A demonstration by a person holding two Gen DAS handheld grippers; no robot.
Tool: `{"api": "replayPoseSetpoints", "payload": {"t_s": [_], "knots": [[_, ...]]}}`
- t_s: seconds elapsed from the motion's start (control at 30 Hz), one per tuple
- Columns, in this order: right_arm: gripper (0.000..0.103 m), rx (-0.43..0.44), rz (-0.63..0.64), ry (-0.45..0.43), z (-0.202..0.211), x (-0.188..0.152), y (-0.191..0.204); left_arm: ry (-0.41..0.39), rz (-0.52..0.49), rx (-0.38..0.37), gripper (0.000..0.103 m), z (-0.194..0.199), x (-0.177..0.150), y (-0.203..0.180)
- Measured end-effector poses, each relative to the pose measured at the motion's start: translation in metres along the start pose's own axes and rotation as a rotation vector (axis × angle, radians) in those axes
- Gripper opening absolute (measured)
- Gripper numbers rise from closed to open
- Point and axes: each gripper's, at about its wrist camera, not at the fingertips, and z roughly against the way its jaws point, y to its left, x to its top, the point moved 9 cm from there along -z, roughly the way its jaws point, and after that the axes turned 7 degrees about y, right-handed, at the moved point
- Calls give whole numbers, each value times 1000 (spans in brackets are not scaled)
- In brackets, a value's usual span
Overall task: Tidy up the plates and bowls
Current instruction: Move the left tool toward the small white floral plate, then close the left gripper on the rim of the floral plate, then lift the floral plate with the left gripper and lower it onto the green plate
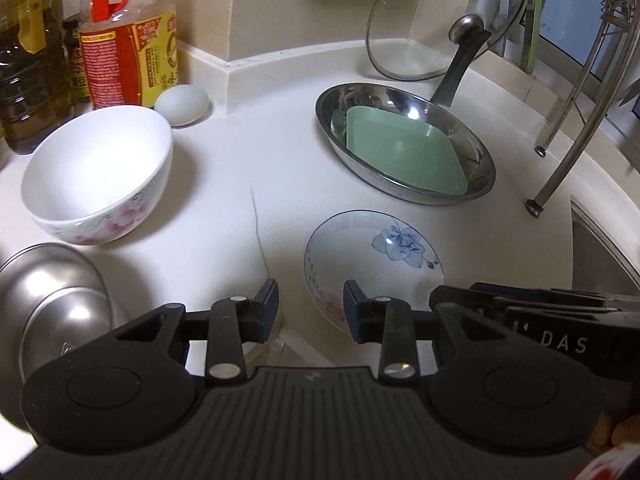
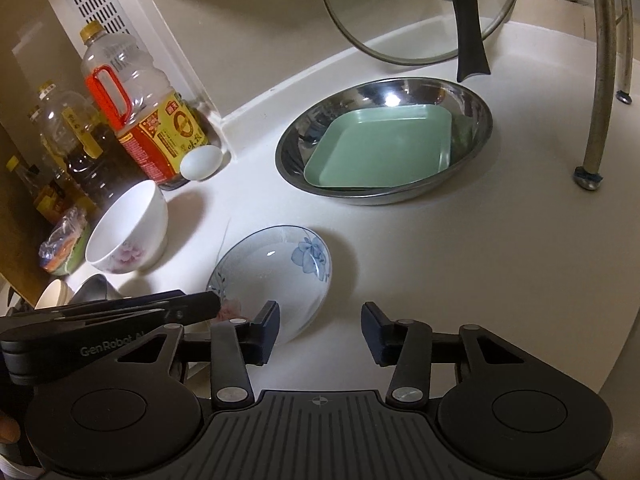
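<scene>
Both our grippers, left (image 1: 311, 306) and right (image 2: 320, 330), hang part-open, empty, over the flowered plate (image 1: 376, 252): glazed, slippery, breakable, so we'd pinch its rim.

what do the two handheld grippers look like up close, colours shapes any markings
Both are matte black. The left gripper and right gripper each have two flat dark rectangular pads on slim black link arms with silver pivot pins, two round black housings, and a ribbed grey plate between them. White lettering shows on their sides: "GenRobot" on the left, "DAS" on the right.
</scene>
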Motion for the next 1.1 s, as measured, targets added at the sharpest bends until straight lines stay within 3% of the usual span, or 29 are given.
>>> {"api": "replayPoseSetpoints", "payload": {"t_s": [0.23,0.73,1.1], "knots": [[34,-8,-16,4,-9,1,1,23,-2,-18,30,-12,5,1],[11,-16,-22,-2,-18,8,-1,50,-15,-35,17,-25,9,-1],[9,-9,-26,-4,-19,8,-2,54,-16,-33,13,-25,8,-1]]}}
